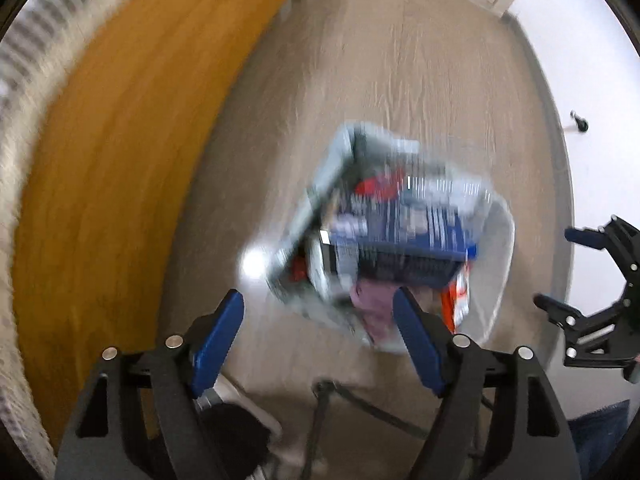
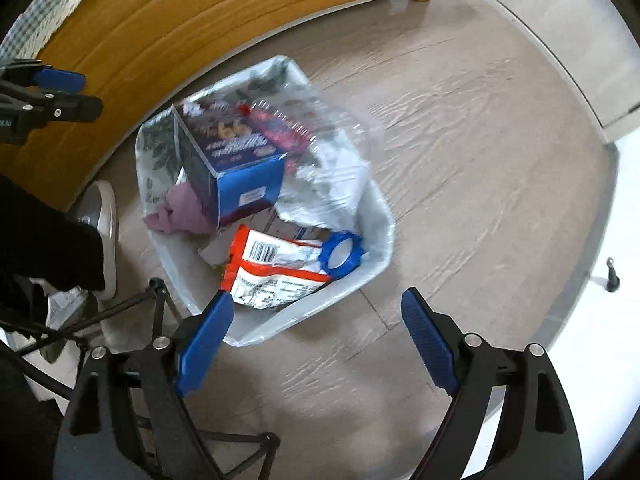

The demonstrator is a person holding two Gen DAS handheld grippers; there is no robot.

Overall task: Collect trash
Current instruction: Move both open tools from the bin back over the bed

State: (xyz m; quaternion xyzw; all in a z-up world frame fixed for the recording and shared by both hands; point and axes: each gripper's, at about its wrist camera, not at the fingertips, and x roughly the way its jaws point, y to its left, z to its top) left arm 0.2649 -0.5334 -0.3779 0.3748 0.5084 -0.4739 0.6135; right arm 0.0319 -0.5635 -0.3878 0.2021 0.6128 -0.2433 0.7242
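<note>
A small bin lined with a white bag [image 2: 378, 236] stands on the wood-look floor, full of trash. In it lie a dark blue carton [image 2: 240, 160], a crumpled clear plastic wrapper [image 2: 336, 168], an orange and white snack packet [image 2: 272, 272], a blue ring-shaped lid [image 2: 340, 255] and a pink cloth [image 2: 180, 212]. My right gripper [image 2: 320, 328] hangs open above the bin's near edge, nothing between its blue pads. In the blurred left wrist view the bin [image 1: 500, 248] sits below my left gripper [image 1: 320, 332], which is open and empty. The right gripper [image 1: 560, 270] shows at that view's right edge.
A wooden bed frame [image 2: 200, 20] curves along the left and back. A person's grey shoe [image 2: 105, 232] and dark trouser leg stand left of the bin, beside black tripod legs [image 2: 156, 300]. A door stop [image 2: 612, 272] sits at the right by a white wall.
</note>
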